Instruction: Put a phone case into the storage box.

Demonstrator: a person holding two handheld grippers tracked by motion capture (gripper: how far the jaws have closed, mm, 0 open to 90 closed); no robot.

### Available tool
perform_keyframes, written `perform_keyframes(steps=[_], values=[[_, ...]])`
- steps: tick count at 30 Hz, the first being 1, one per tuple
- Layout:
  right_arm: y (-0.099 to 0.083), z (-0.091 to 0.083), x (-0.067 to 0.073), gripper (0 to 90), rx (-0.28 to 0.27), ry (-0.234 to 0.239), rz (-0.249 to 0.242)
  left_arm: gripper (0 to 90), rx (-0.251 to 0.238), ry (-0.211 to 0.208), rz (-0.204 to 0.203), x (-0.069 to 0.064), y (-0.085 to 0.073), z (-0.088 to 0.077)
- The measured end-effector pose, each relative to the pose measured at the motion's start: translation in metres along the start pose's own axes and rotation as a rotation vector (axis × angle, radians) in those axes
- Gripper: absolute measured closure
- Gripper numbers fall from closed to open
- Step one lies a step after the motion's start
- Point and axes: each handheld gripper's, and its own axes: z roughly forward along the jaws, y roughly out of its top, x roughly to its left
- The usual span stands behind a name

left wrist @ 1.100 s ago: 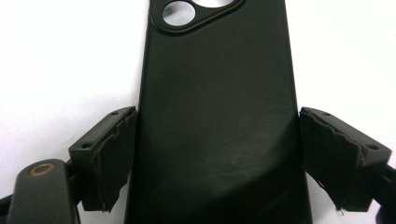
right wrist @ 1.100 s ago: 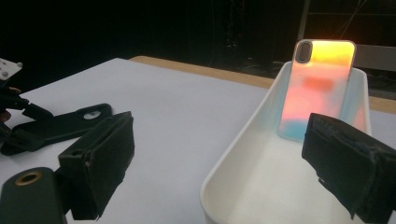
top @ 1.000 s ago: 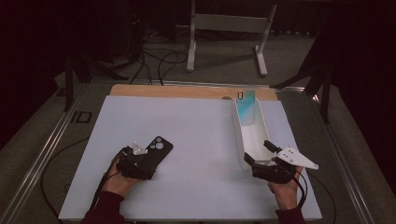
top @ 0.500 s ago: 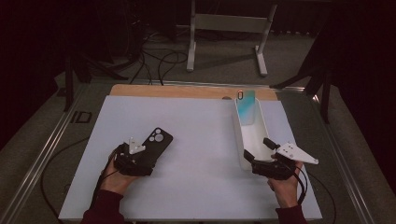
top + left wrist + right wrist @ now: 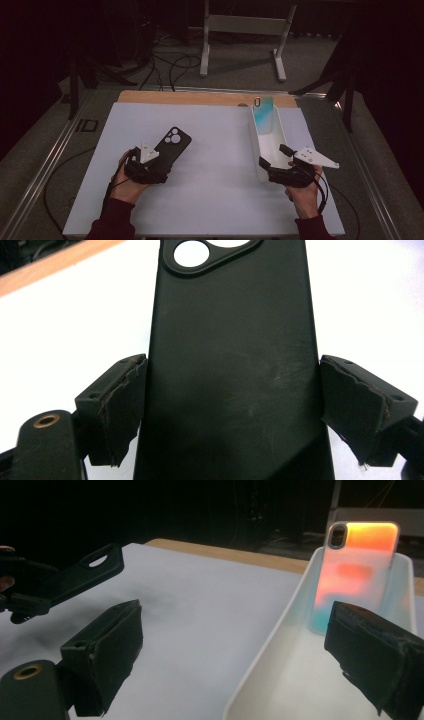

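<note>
- White board (image 5: 215, 200) covers the table, with a strip of bare wood (image 5: 200, 98) along its far edge; beyond that lie a dark floor, loose cables (image 5: 165, 62) and a white stand (image 5: 245, 30).
- Nearest, two forearms in dark red sleeves come in from the bottom edge of the high view, each hand around a black gripper.
- Left gripper (image 5: 159, 164) pinches a black case (image 5: 171, 145) by its lower end. The left gripper view shows both pads pressed against the case's long edges, its back up and its round camera holes (image 5: 192, 252) at the far end.
- In the right gripper view the case (image 5: 82, 575) slants up clear of the board, camera end highest, and casts a faint shadow below it.
- Right gripper (image 5: 273, 160) sits at the near end of a white tray (image 5: 256, 150), jaws spread wide. In its own view one jaw is over the board and the other over the tray's inside, so the jaws straddle the tray's left wall; the pads touch nothing.
- Tray runs lengthwise away from the person, right of the board's middle and well apart from the black case.
- At the tray's far end a second case (image 5: 263, 116) leans upright against the end wall; it looks teal in the high view, orange to teal in the right gripper view.
- No brand, label or writing can be read on either case, the tray or the grippers.
</note>
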Motion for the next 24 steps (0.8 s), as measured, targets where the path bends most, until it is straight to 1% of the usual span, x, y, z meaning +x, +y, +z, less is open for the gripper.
perform_keyframes(steps=[2, 8, 16, 24], values=[[0.002, 0.001, -0.001, 8.2, 0.004, 0.007, 0.006, 15.5, -0.011, -0.001, 0.007, -0.002, 0.003, -0.001], [0.006, 0.004, 0.001, 8.1, 0.008, 0.011, 0.005, 15.5, -0.036, -0.011, 0.038, -0.007, 0.012, -0.002], [0.011, 0.008, 0.003, 7.9, 0.018, 0.019, -0.004, 15.4, -0.078, -0.029, 0.047, -0.016, 0.021, -0.001], [0.017, 0.013, 0.006, 7.9, 0.024, 0.039, -0.005, 15.4, -0.105, -0.049, 0.086, -0.026, 0.032, 0.000]])
